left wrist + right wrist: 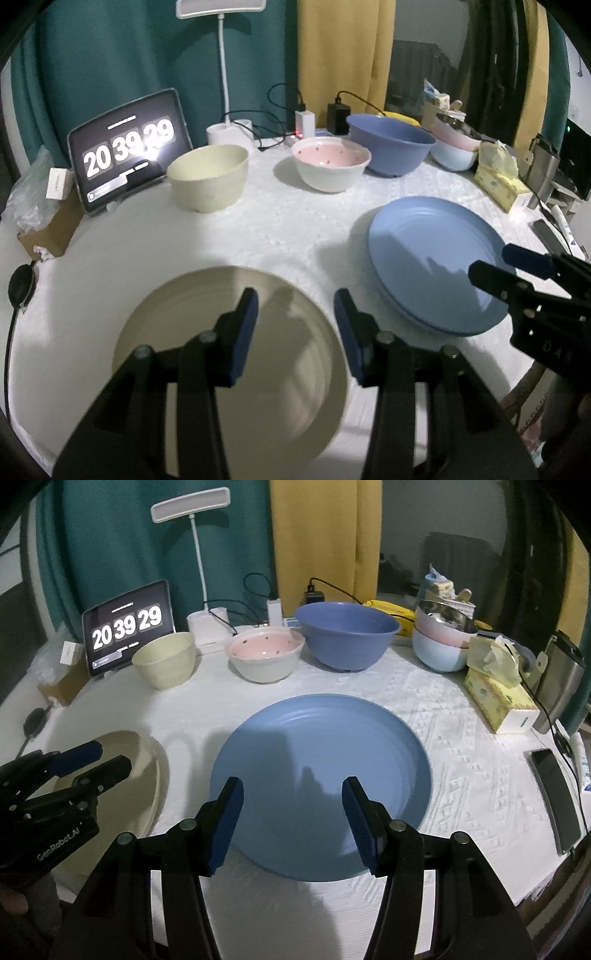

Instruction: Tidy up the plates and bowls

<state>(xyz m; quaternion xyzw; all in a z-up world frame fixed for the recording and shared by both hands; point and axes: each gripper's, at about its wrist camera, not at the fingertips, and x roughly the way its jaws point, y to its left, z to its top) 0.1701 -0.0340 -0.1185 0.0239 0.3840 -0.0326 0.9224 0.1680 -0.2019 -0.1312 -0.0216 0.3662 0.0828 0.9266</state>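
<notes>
White textured cloth covers the worktop (424, 701), teal and yellow curtains behind. Along the far edge stand a cream bowl (164, 661), a pink-lined bowl (264, 657) and a large blue bowl (347, 635). Near the front edge lie a beige plate (229, 354) toward the left corner and a blue plate (317, 771) centrally, apart. Left tongs (295, 317) hang over the beige plate, part open, empty. Right tongs (291, 805) hang over the blue plate, wider, empty. Judgement: grip one plate by its near rim, lift level, seat it squarely on the other.
</notes>
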